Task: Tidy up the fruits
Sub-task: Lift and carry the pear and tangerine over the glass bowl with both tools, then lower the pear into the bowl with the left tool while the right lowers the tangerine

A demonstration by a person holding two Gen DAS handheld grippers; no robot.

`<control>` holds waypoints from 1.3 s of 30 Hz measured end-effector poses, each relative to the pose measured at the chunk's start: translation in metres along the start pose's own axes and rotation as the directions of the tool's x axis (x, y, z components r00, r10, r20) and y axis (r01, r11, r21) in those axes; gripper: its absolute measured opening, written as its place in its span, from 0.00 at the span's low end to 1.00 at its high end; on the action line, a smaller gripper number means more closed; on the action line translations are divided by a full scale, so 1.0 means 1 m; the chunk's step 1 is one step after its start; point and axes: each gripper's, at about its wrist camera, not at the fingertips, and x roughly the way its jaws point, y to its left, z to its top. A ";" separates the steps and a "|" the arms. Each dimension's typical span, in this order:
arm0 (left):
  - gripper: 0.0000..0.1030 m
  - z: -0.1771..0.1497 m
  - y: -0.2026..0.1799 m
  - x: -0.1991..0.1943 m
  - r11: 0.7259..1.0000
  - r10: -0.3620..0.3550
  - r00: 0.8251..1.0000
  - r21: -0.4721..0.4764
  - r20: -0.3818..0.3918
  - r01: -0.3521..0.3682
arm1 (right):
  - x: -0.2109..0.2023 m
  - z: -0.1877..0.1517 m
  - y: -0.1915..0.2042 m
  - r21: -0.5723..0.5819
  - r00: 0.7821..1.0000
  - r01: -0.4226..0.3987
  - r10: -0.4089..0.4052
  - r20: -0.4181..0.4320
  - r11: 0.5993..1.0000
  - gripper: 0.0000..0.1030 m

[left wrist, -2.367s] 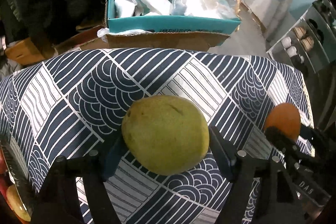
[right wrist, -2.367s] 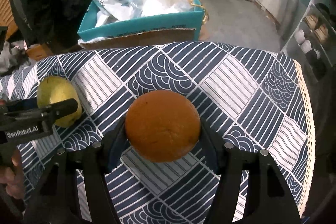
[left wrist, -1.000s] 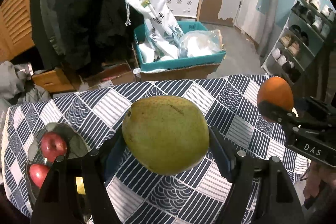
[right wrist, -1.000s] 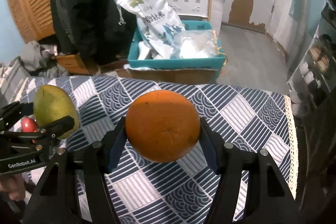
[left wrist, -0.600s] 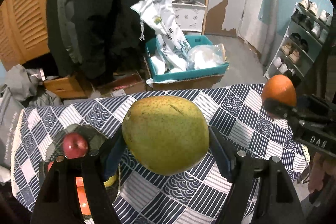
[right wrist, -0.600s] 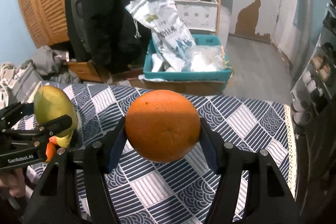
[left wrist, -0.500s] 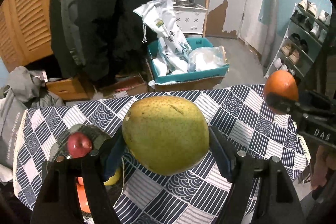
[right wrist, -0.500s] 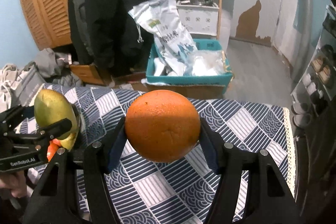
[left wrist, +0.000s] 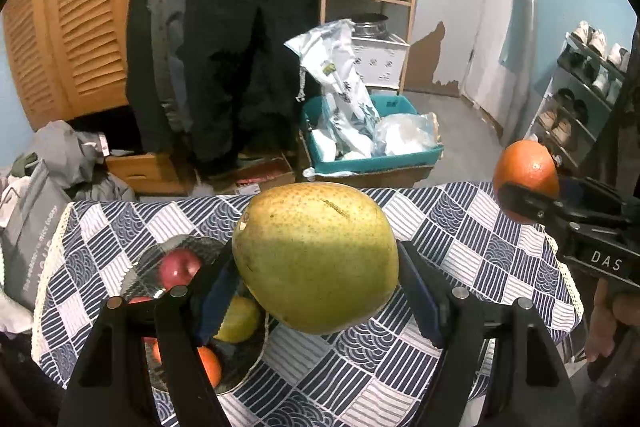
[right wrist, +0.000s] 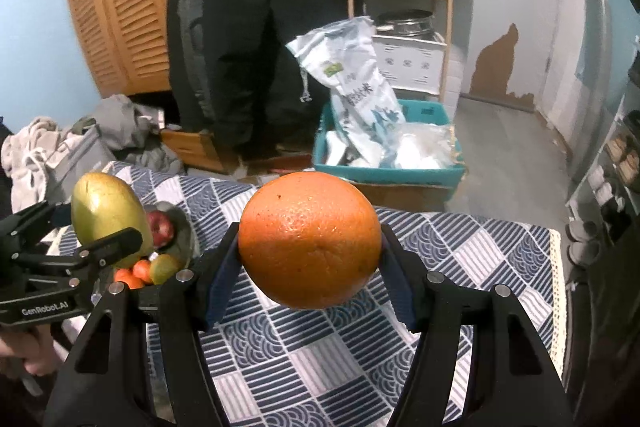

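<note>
left hand-held gripper [left wrist: 316, 287]: clamped, tilted down | right hand-held gripper [right wrist: 310, 275]: clamped, tilted down

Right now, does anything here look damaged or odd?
Mostly no. The green pear in the left tool has a short brown scratch near its top. The orange in the right tool looks sound, and the bowl sits level.

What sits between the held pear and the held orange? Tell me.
Only bare patterned tablecloth below the gap between pear and orange, in the left wrist view.
</note>
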 end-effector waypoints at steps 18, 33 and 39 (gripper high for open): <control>0.76 -0.025 0.093 -0.002 0.984 0.102 0.994 -0.146 -0.032 -0.105 | 0.043 0.015 0.079 -0.075 0.992 -0.113 0.108 -0.060 0.991 0.63; 0.76 -0.064 0.151 0.033 0.958 0.133 0.982 -0.236 -0.132 -0.161 | 0.105 0.015 0.141 -0.112 0.972 -0.197 0.179 -0.155 0.974 0.63; 0.76 -0.077 0.163 0.049 0.951 0.141 0.975 -0.251 -0.172 -0.182 | 0.132 0.008 0.161 -0.122 0.959 -0.229 0.202 -0.198 0.966 0.63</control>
